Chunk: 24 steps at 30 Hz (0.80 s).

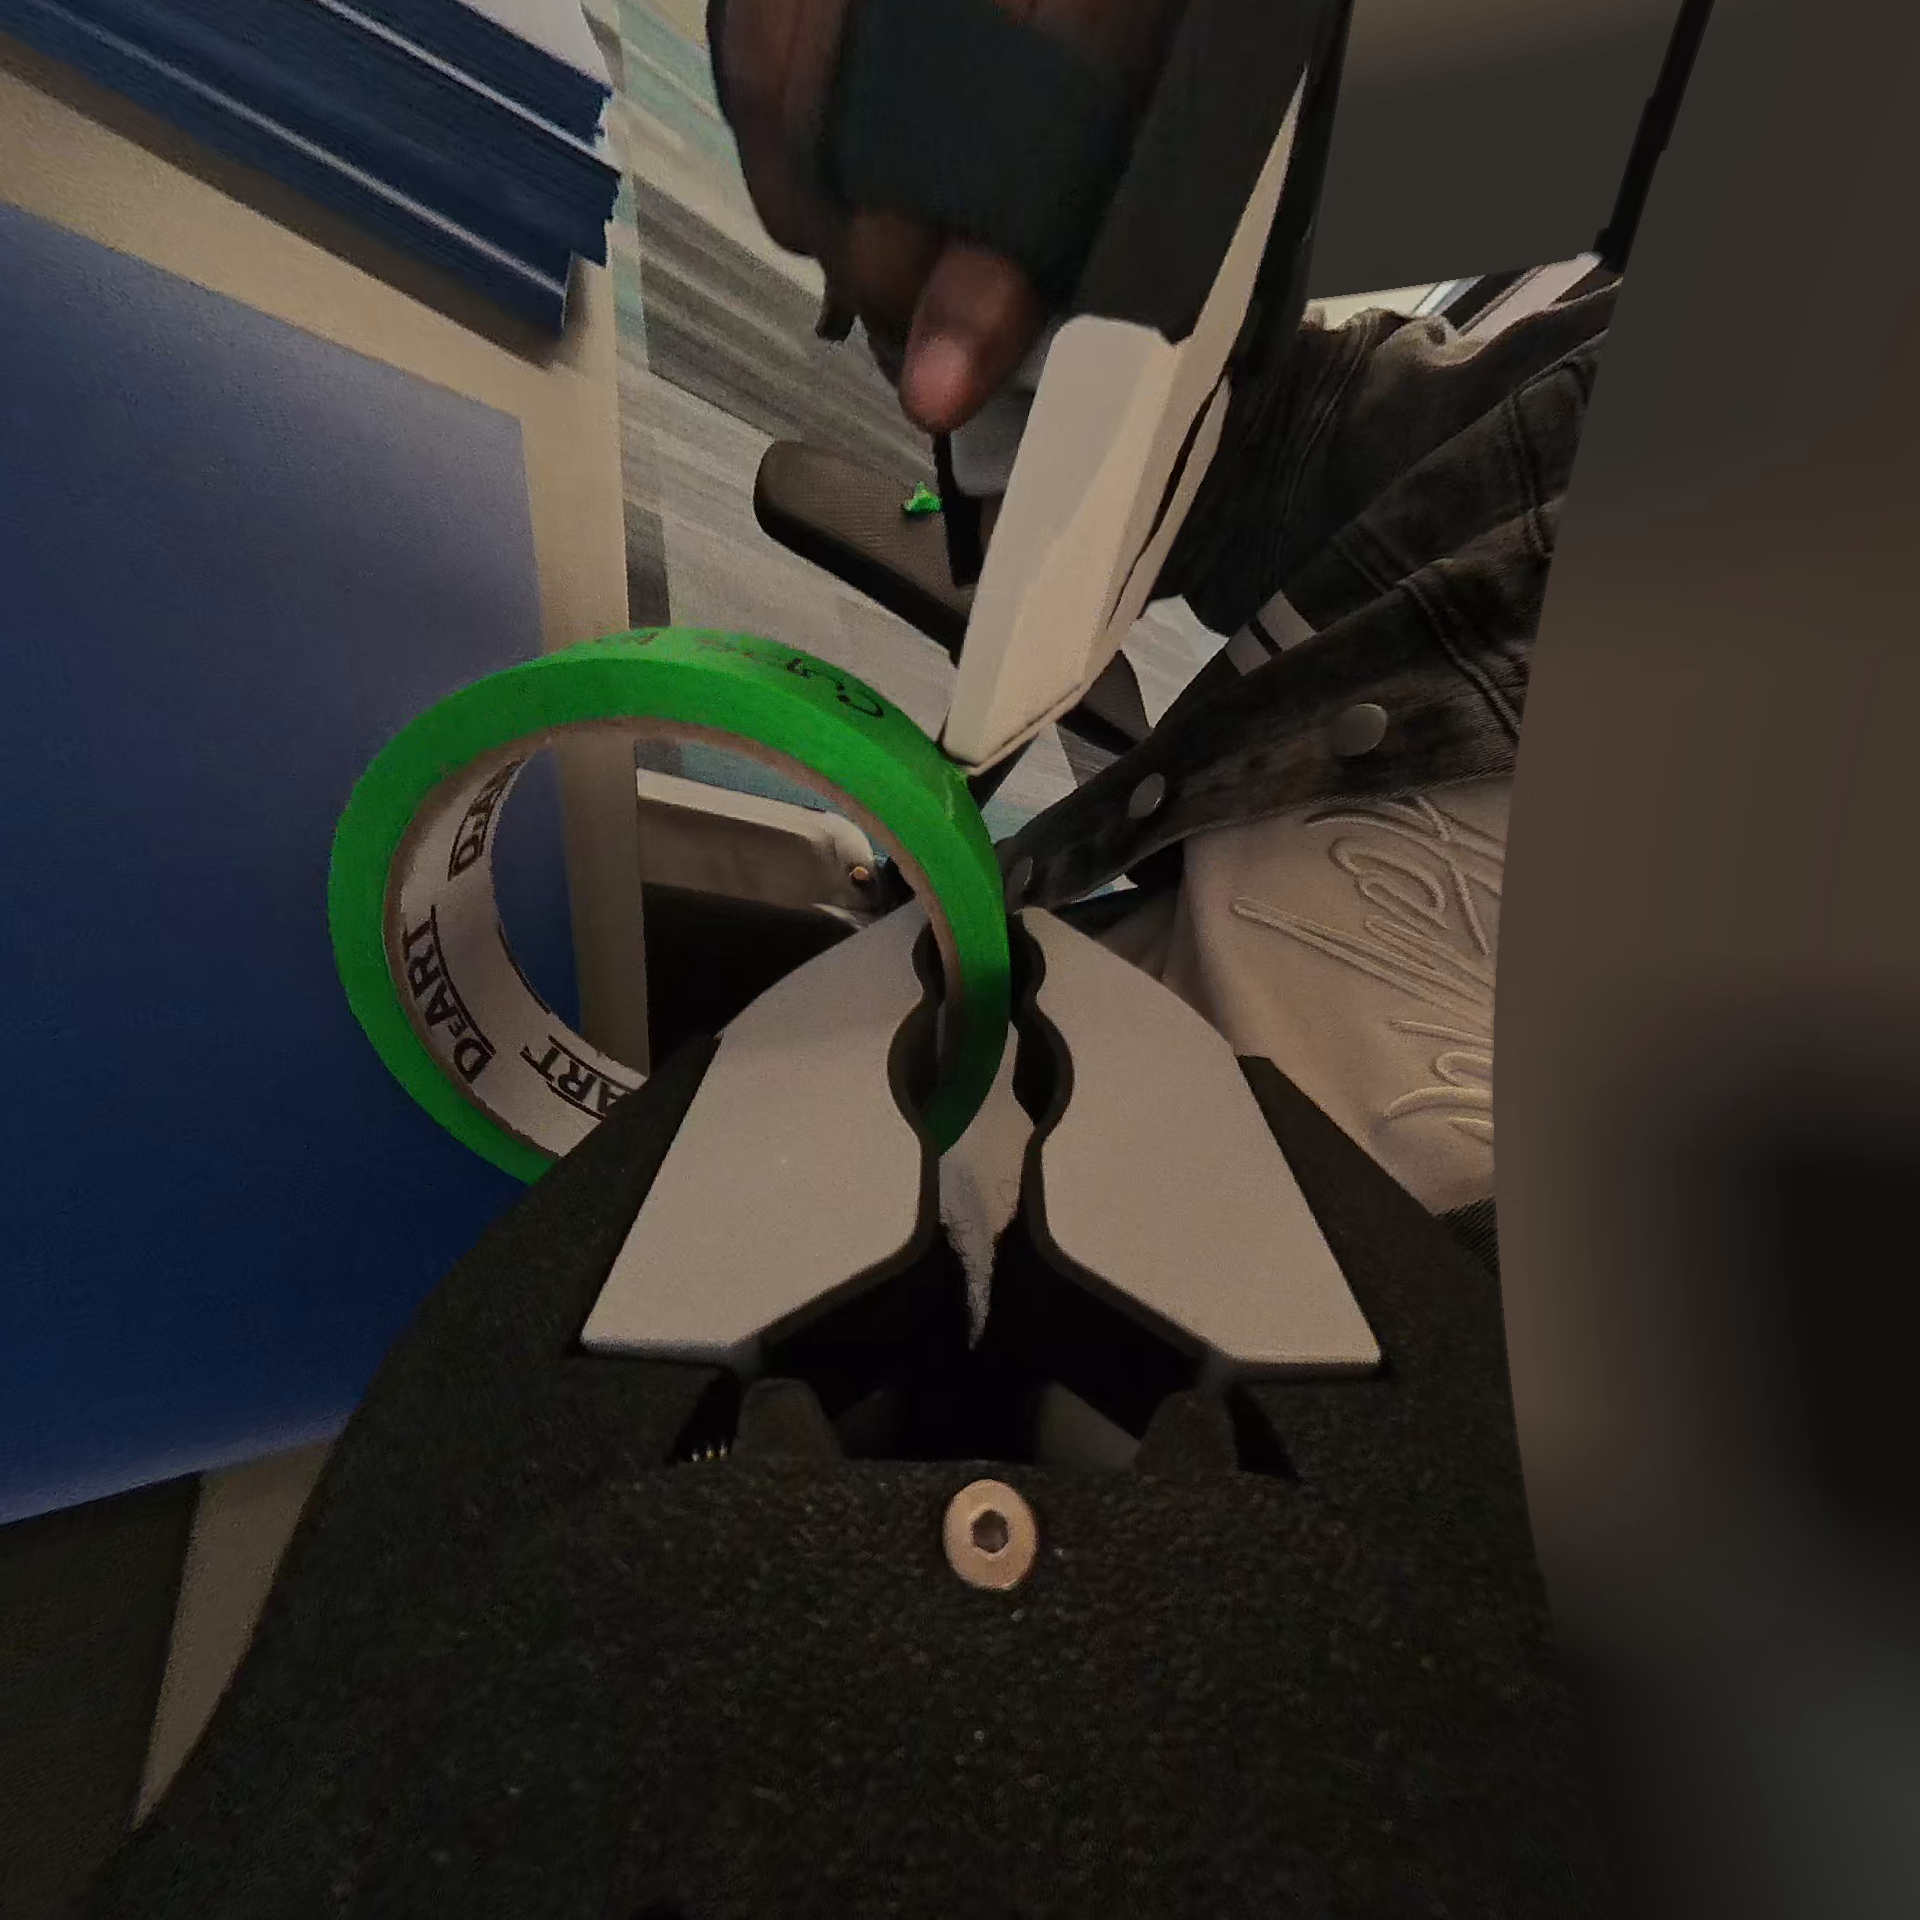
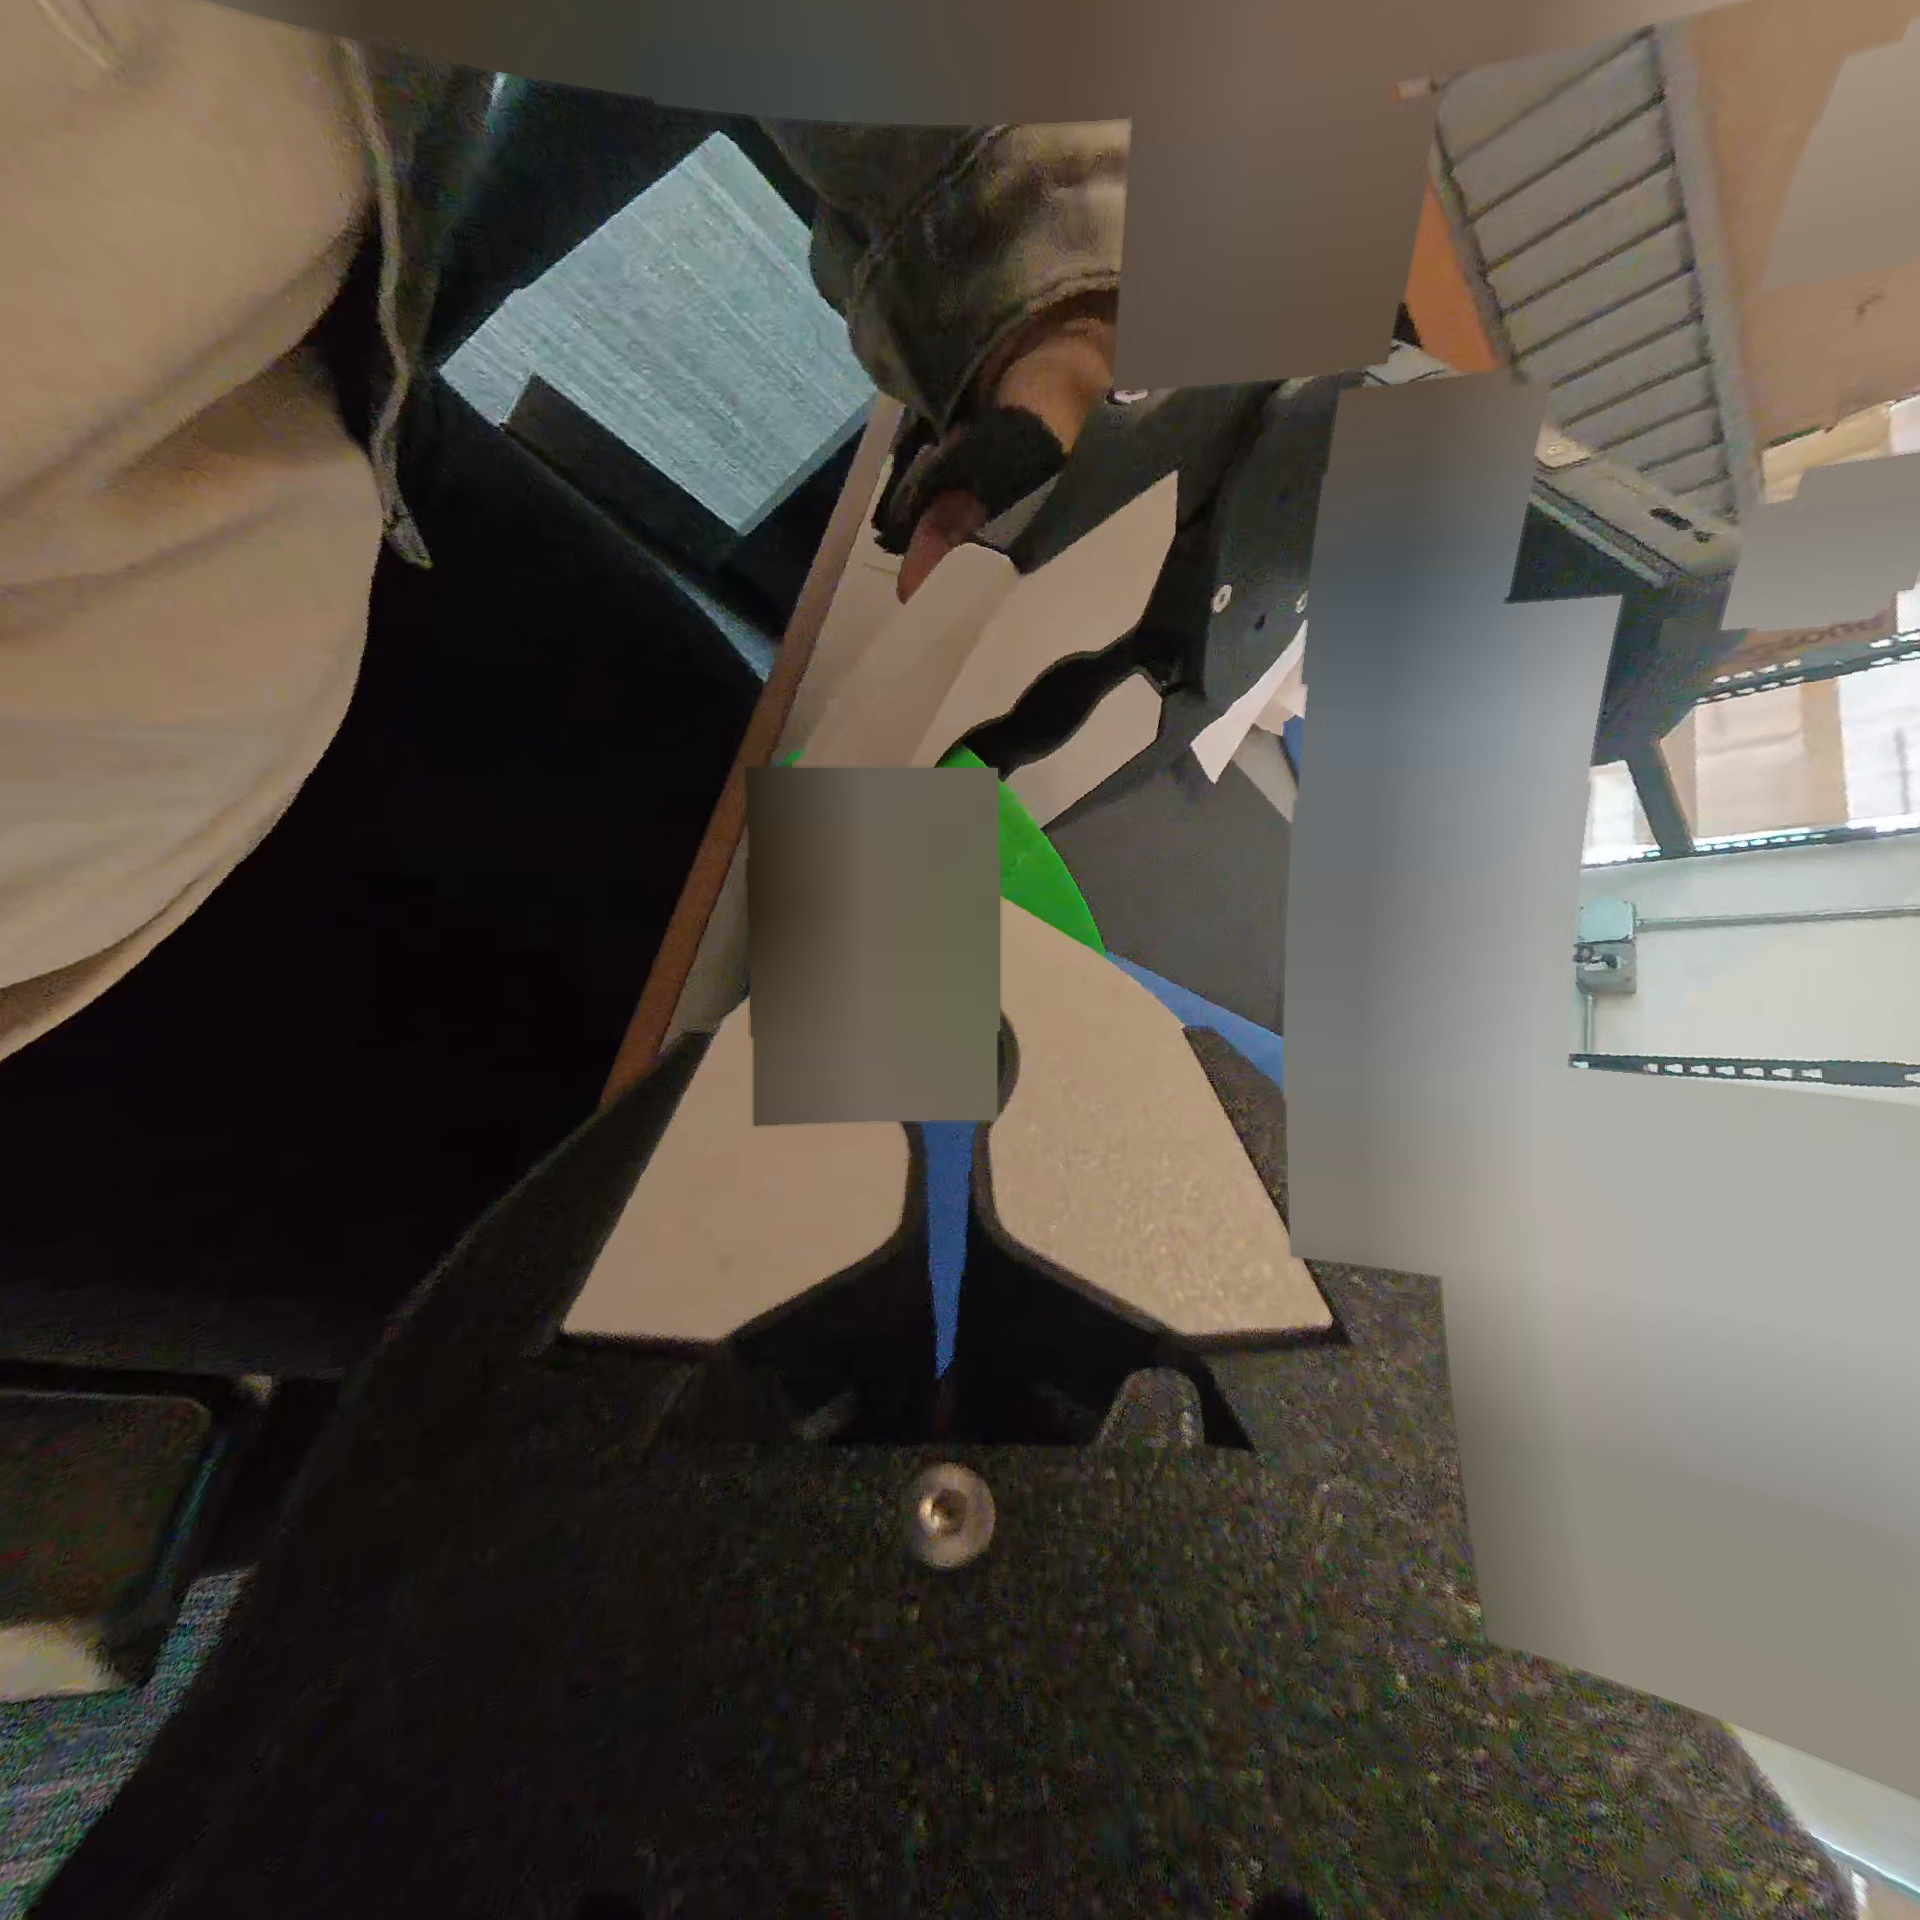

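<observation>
A roll of green tape [image 1: 665, 686] with a white printed core stands on edge in the left wrist view. My left gripper [image 1: 971, 935] is shut on the roll's wall at its right side. My right gripper [image 1: 961, 753] comes down from above, held by a hand in a black fingerless glove [image 1: 935, 312]. Its tips are together and touch the roll's outer face. Whether they pinch a loose tape end cannot be told. In the right wrist view a blurred patch hides my right gripper's tips [image 2: 914, 987]. The green tape [image 2: 1039, 873] and the left gripper [image 2: 966, 743] show beyond.
A blue sheet [image 1: 208, 831] lies on a pale table at the left, with a stack of blue sheets [image 1: 364, 125] behind it. A person in a light top [image 1: 1351, 987] and dark jacket sits close on the right. Grey carpet [image 1: 727, 312] shows below. Both grippers' tips are close together, under 4 cm apart.
</observation>
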Motion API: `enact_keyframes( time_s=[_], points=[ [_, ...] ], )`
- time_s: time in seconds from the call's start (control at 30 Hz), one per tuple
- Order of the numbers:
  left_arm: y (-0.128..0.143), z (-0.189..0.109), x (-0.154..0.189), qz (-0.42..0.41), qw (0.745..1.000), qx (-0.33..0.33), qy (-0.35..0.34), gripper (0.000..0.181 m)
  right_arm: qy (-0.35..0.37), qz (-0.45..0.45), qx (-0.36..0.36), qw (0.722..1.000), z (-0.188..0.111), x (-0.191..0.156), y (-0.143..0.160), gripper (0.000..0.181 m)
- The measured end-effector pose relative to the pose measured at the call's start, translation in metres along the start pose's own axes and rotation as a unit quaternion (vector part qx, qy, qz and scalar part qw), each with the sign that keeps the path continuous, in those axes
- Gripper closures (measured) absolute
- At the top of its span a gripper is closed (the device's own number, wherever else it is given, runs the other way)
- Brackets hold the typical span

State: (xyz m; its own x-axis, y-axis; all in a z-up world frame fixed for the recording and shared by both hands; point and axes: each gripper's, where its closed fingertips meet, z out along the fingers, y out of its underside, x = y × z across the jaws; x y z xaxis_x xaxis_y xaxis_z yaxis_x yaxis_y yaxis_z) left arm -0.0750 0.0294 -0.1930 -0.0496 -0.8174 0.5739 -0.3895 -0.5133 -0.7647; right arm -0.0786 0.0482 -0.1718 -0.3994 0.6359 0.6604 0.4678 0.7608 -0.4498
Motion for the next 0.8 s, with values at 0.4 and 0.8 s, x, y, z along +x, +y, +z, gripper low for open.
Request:
enact_keyframes(
  time_s=[0.4, 0.8],
  points=[
    [0.01, 0.005, -0.002, -0.016, 0.999, -0.027, 0.005, 0.171, -0.014, 0.068, 0.048, 0.996, -0.007, -0.001, -0.004, 0.181],
    [0.009, 0.008, 0.006, -0.033, 0.998, -0.019, 0.04, 0.17, -0.024, 0.029, 0.014, 0.999, 0.002, -0.01, 0.0, 0.175]
  ],
)
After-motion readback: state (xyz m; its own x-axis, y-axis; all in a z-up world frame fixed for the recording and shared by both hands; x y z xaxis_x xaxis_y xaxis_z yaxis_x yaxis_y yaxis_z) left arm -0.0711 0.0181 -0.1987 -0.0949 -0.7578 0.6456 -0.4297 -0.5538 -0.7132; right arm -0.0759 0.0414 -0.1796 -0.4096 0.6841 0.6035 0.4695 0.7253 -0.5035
